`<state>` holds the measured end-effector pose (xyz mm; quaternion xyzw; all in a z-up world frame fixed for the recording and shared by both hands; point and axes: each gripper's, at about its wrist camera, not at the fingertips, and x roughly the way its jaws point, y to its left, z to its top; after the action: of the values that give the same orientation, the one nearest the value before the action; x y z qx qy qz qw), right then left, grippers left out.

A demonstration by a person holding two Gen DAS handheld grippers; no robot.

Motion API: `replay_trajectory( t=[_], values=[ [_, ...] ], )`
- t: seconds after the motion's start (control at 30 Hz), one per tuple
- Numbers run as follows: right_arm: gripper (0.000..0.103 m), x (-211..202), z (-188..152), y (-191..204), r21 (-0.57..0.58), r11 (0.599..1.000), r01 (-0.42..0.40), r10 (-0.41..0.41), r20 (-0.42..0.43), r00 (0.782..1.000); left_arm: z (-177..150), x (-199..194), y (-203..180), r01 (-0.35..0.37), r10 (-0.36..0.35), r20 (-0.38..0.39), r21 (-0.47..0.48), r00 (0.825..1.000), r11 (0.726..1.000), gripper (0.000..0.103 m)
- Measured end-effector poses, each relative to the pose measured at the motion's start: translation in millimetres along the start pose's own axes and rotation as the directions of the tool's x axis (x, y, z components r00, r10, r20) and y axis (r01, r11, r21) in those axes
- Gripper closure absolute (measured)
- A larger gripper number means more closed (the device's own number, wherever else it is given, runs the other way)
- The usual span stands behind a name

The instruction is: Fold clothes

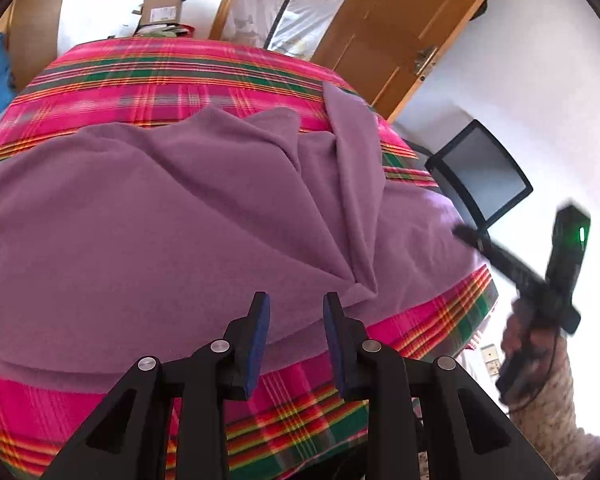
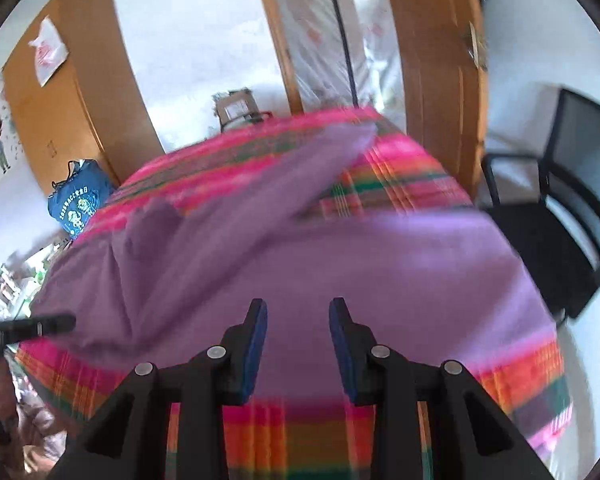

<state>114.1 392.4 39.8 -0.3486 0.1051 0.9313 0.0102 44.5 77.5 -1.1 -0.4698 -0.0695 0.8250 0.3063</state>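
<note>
Spread across the table, a pink plaid tablecloth (image 1: 172,76) with green and orange stripes covers the whole top. On it lies the purple fleece garment (image 1: 148,216), taking up most of the cloth, its body flat and wide; one long flap or sleeve (image 1: 352,152) is laid back over the body toward the far right corner, with creases fanning from the near edge. Beyond the table stand a wooden door (image 1: 412,36) and, at the right, a black chair (image 2: 560,208). A blue bag (image 2: 78,202) sits by a wooden wardrobe (image 2: 68,92) at the left. The left gripper (image 1: 296,312) hovers over the garment's near hem, jaws apart and opening, nothing between them. The right gripper (image 2: 298,316) is also parted over the fleece, gripping nothing.
</note>
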Motion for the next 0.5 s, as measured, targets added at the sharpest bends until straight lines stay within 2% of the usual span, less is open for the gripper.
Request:
replay_trajectory(
  t=[0.13,0.27,0.5],
  values=[
    [0.069,35,34,25,-0.032,0.999,-0.031,0.031,-0.002,1.0,2,9,4,0.025,-0.026,-0.015,-0.022,1.0,0.999,0.074],
    [0.069,75,58,47,-0.038,0.998,-0.058,0.056,-0.057,0.997,2,14,1,0.036,-0.036,-0.012,0.001,0.999,0.999,0.074],
    [0.069,123,92,72,-0.067,0.997,-0.023,0.016,-0.103,0.995,4,30,-4,0.062,-0.061,-0.059,0.018,0.996,0.998,0.074]
  ],
)
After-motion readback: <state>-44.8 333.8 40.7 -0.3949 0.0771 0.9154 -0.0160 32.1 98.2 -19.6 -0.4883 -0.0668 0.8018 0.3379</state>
